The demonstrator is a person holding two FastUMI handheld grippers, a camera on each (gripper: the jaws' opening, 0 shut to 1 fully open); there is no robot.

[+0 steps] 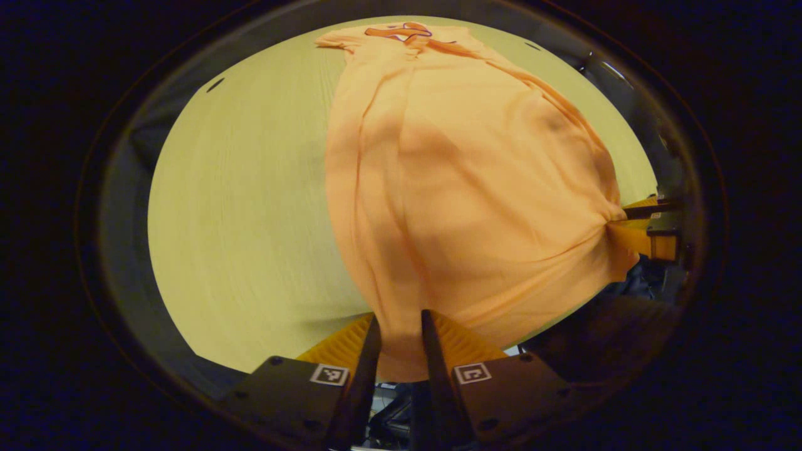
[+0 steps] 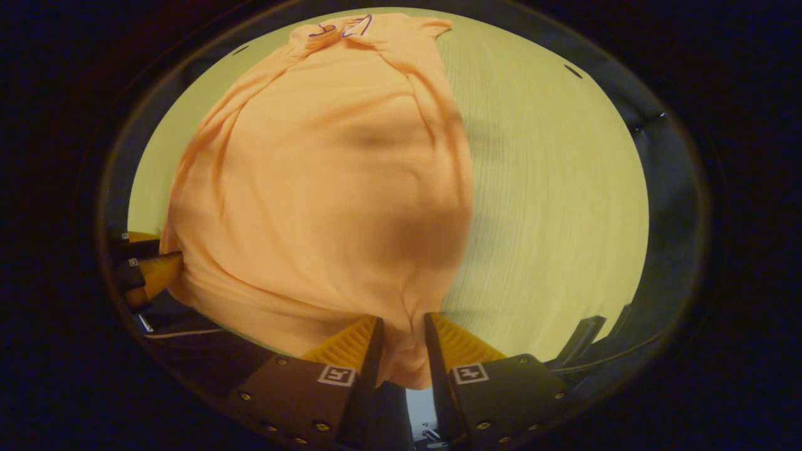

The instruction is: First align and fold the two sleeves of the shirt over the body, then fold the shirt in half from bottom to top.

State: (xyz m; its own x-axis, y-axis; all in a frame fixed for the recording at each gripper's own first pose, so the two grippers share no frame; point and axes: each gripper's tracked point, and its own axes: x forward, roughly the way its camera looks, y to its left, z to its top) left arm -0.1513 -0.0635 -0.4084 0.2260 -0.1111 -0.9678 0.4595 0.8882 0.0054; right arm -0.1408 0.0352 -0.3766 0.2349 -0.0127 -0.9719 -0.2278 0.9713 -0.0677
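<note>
Left gripper view: an orange shirt (image 1: 463, 188) stretches across a pale wooden table (image 1: 250, 219), its hem drawn up toward the camera and its collar end at the far edge of the table.
Left gripper (image 1: 401, 338): both fingers press together on a bunched fold of the shirt's hem, cloth filling the narrow gap between them.
Other gripper, seen from the left one: the right gripper (image 1: 633, 225) pinches the shirt's far hem corner beside the table's near edge, the cloth gathered into tight creases there.
Right gripper view: the same shirt (image 2: 326, 188) covers the table (image 2: 551, 207), hem lifted toward the lens, neckline with dark trim at the table's far side.
Right gripper (image 2: 404, 341): fingers closed on the hem, with fabric hanging down between them.
Other gripper, seen from the right one: the left gripper (image 2: 156, 266) meets the shirt's opposite hem corner near the table's front edge.
Shirt's place: body lying along the table, sleeves not spread out at its sides, hem held up off the tabletop at two corners.
Table: bare wood shows to one side of the shirt in each view.
</note>
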